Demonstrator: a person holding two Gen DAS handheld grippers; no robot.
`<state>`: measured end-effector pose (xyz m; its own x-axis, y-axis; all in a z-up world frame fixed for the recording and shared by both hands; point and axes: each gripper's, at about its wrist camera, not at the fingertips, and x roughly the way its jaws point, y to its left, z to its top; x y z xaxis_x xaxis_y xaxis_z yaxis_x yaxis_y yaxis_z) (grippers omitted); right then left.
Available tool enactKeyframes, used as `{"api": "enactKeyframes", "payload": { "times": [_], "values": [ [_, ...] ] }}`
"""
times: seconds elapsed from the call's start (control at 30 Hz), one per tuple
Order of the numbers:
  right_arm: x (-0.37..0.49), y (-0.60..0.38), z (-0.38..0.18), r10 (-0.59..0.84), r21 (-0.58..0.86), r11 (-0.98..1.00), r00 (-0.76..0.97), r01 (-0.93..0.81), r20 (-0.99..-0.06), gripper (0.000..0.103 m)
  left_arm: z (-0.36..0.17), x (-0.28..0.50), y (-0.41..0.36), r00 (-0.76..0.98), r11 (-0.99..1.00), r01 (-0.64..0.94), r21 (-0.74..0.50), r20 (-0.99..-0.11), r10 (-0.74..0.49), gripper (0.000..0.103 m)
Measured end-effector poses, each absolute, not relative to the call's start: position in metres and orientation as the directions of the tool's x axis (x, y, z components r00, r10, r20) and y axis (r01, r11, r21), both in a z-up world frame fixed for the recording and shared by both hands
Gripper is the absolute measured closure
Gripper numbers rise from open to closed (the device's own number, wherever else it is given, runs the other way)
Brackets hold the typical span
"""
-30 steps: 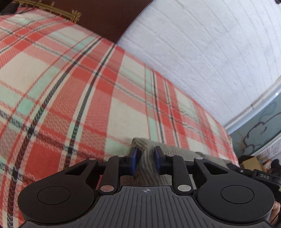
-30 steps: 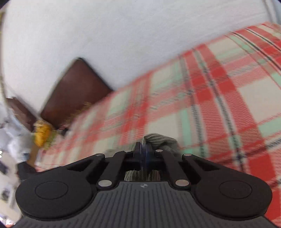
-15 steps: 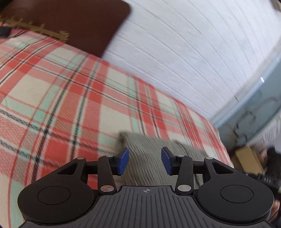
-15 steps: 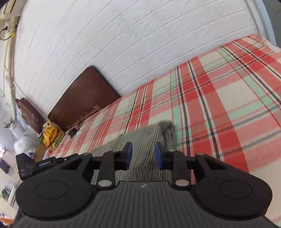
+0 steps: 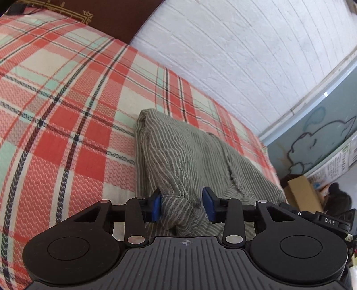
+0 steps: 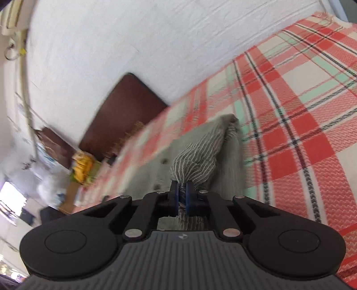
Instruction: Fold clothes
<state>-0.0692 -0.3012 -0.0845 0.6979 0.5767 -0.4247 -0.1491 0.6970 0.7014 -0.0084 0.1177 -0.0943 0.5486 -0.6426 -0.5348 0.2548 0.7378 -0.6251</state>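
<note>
A grey-green striped garment (image 5: pixel 185 154) lies in a folded heap on the plaid bedspread (image 5: pixel 67 125). My left gripper (image 5: pixel 183 207) is open at the garment's near edge, and a raised fold of the cloth sits loosely between its blue pads (image 5: pixel 156 207). In the right wrist view, my right gripper (image 6: pixel 182 198) is shut on a bunched piece of the same garment (image 6: pixel 196 160). That piece rises from the pads as a puffed roll, and the rest trails back over the bedspread (image 6: pixel 301 125).
A dark brown headboard (image 5: pixel 111 15) stands at the bed's end against a white brick wall (image 5: pixel 234 55). A cardboard box (image 5: pixel 303 191) and a blue painted wall (image 5: pixel 323 133) lie past the bed's right side. Yellow clutter (image 6: pixel 82 165) sits beside the headboard.
My right gripper, open half a second ago, has shut on the garment and bunched it up. My left gripper has stayed open and moved in over a fold of cloth.
</note>
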Motion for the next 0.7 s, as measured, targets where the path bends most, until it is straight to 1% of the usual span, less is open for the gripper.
{"api": "enactKeyframes", "payload": {
  "times": [0.03, 0.13, 0.17, 0.2, 0.23, 0.27, 0.3, 0.37, 0.43, 0.47, 0.5, 0.6, 0.67, 0.7],
  "values": [
    [-0.071, -0.302, -0.085, 0.564, 0.693, 0.708, 0.7, -0.137, -0.438, 0.097, -0.097, -0.01, 0.118, 0.548, 0.746, 0.253, -0.616, -0.545, -0.635, 0.05],
    [-0.068, -0.301, -0.102, 0.497, 0.636, 0.769, 0.682, -0.059, -0.537, 0.096, -0.11, -0.013, 0.118, 0.538, 0.769, 0.244, -0.59, -0.578, -0.614, 0.047],
    [-0.067, -0.301, -0.109, 0.485, 0.625, 0.779, 0.674, -0.044, -0.557, 0.095, -0.115, -0.014, 0.118, 0.534, 0.77, 0.242, -0.59, -0.581, -0.614, 0.047],
    [-0.066, -0.301, -0.114, 0.489, 0.632, 0.774, 0.671, -0.039, -0.558, 0.093, -0.116, -0.015, 0.118, 0.54, 0.769, 0.243, -0.591, -0.576, -0.614, 0.047],
    [-0.066, -0.302, -0.116, 0.492, 0.644, 0.764, 0.674, -0.031, -0.551, 0.092, -0.115, -0.016, 0.119, 0.541, 0.768, 0.246, -0.591, -0.574, -0.615, 0.046],
    [-0.067, -0.304, -0.116, 0.497, 0.655, 0.755, 0.677, -0.029, -0.542, 0.092, -0.113, -0.017, 0.121, 0.541, 0.767, 0.25, -0.591, -0.571, -0.617, 0.042],
    [-0.067, -0.306, -0.113, 0.503, 0.663, 0.748, 0.681, -0.035, -0.532, 0.087, -0.109, -0.018, 0.124, 0.545, 0.766, 0.258, -0.588, -0.566, -0.619, 0.041],
    [-0.072, -0.311, -0.099, 0.489, 0.649, 0.759, 0.702, -0.051, -0.518, 0.08, -0.098, -0.021, 0.131, 0.563, 0.772, 0.277, -0.572, -0.555, -0.613, 0.04],
    [-0.076, -0.314, -0.082, 0.465, 0.621, 0.78, 0.733, -0.074, -0.497, 0.079, -0.082, -0.024, 0.139, 0.588, 0.758, 0.302, -0.579, -0.512, -0.626, 0.039],
    [-0.076, -0.313, -0.075, 0.456, 0.611, 0.787, 0.748, -0.086, -0.482, 0.076, -0.074, -0.025, 0.143, 0.6, 0.749, 0.315, -0.583, -0.489, -0.633, 0.038],
    [-0.074, -0.312, -0.068, 0.459, 0.604, 0.789, 0.758, -0.108, -0.464, 0.074, -0.066, -0.026, 0.147, 0.611, 0.74, 0.328, -0.588, -0.465, -0.64, 0.035],
    [-0.06, -0.303, -0.056, 0.468, 0.578, 0.799, 0.774, -0.165, -0.426, 0.074, -0.046, -0.021, 0.131, 0.595, 0.699, 0.416, -0.582, -0.407, -0.693, 0.029],
    [-0.044, -0.291, -0.057, 0.471, 0.561, 0.807, 0.774, -0.185, -0.423, 0.074, -0.043, -0.017, 0.112, 0.588, 0.703, 0.463, -0.54, -0.406, -0.699, 0.028],
    [-0.038, -0.285, -0.06, 0.473, 0.553, 0.811, 0.773, -0.192, -0.424, 0.074, -0.045, -0.015, 0.108, 0.583, 0.704, 0.464, -0.538, -0.413, -0.699, 0.028]
  ]
}}
